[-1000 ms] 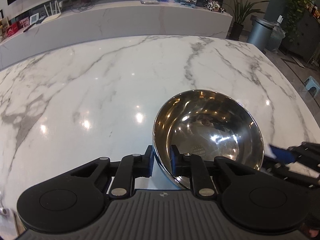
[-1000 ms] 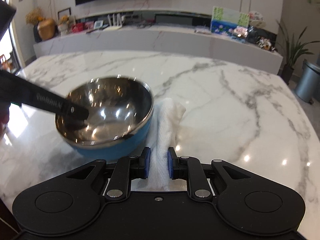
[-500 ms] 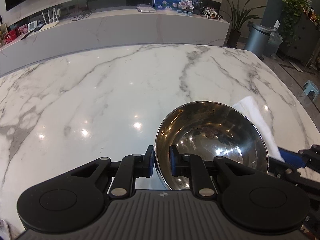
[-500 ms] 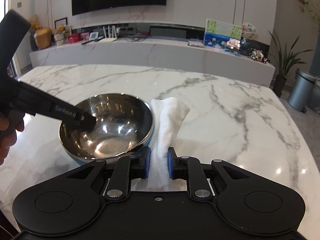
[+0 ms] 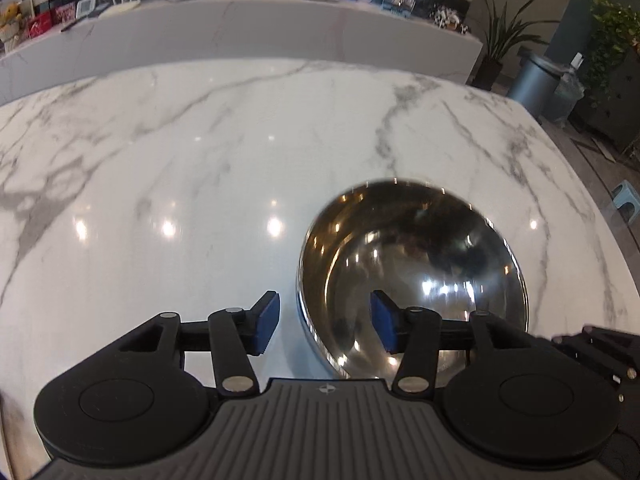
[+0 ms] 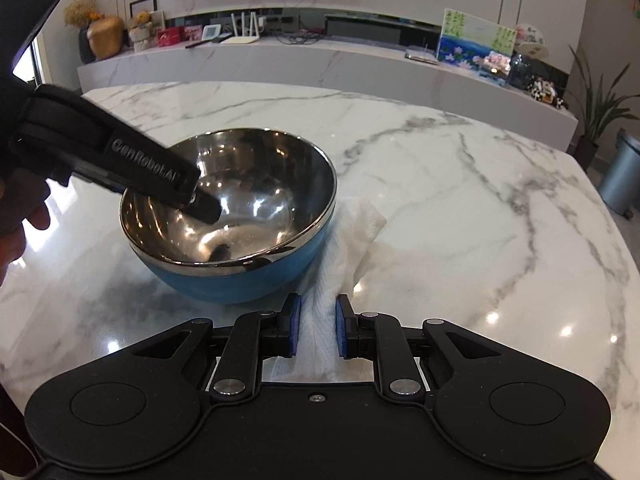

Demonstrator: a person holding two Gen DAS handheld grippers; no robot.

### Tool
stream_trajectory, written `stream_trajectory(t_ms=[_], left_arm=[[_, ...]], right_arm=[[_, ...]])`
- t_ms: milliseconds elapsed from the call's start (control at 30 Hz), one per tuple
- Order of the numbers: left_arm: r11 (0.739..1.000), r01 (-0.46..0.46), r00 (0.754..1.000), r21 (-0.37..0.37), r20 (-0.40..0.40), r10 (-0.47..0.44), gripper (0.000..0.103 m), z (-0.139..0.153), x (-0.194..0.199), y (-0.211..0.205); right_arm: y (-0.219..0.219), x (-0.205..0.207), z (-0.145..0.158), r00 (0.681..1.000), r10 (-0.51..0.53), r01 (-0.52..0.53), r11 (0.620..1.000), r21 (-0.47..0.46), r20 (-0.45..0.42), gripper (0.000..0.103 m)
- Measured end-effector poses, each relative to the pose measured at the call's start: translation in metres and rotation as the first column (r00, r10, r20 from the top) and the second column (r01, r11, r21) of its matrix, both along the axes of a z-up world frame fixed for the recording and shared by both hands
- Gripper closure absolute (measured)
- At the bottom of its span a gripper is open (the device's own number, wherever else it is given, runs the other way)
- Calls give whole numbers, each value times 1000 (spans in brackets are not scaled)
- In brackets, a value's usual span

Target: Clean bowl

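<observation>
A steel bowl with a blue outside stands on the white marble table. My left gripper is open, its jaws straddling the bowl's near rim without touching it; one finger is over the inside, one outside. It shows in the right wrist view reaching over the bowl. My right gripper is shut on a white paper towel, held just right of the bowl and low over the table. A dark spot lies in the bowl's bottom.
The marble table extends far and right to its edge. A long marble counter with small items stands behind. A grey bin and plant stand on the floor at the right.
My left gripper has opened and let go of the bowl's rim. The bowl now rests on the table. My right gripper still holds the towel beside it.
</observation>
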State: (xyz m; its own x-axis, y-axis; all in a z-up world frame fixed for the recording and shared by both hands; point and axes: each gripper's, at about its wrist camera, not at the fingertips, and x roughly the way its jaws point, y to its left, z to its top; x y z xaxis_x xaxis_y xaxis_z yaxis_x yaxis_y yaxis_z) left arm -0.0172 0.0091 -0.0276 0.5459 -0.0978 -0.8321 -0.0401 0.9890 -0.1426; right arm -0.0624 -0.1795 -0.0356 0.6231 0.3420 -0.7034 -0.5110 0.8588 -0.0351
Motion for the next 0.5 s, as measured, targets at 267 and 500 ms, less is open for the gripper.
stream_trajectory(t_ms=[267, 500], left_arm=[[1000, 23, 1000, 12, -4, -23, 69, 1, -2, -2], [996, 68, 998, 64, 9, -69, 83, 0, 0, -8]], right_arm=[[3, -2, -3, 1000, 14, -14, 1000, -19, -9, 87], [-3, -1, 5, 999, -16, 16, 1000, -22, 36, 87]])
